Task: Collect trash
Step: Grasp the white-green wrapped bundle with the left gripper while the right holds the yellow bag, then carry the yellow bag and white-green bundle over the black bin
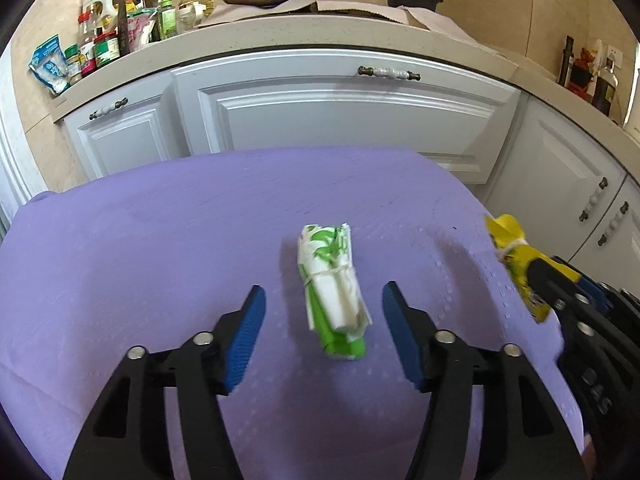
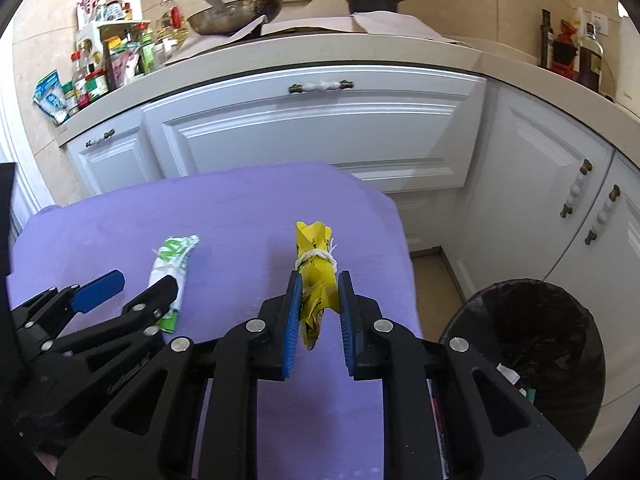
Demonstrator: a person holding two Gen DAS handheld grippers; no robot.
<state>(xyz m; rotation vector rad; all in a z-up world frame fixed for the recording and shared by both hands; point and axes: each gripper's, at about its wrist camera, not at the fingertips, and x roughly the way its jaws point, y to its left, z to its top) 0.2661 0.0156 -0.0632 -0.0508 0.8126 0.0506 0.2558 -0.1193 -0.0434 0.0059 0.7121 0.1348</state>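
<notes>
- Green-and-white wrapper: crinkly plastic rolled into a bundle and tied with a thin band, lying on the soft purple cloth.
- Left gripper is let go, blue ribbed pads wide on either side of the bundle, not touching it.
- Right gripper is clenched on the yellow wrapper, a crumpled roll tied with white string, held above the cloth's right edge.
- Black-lined round bin sits on the floor, near right.

Two tied wrapper bundles: one green, one yellow. One black bin. Counter bottles too crowded to count, perhaps a dozen.
</notes>
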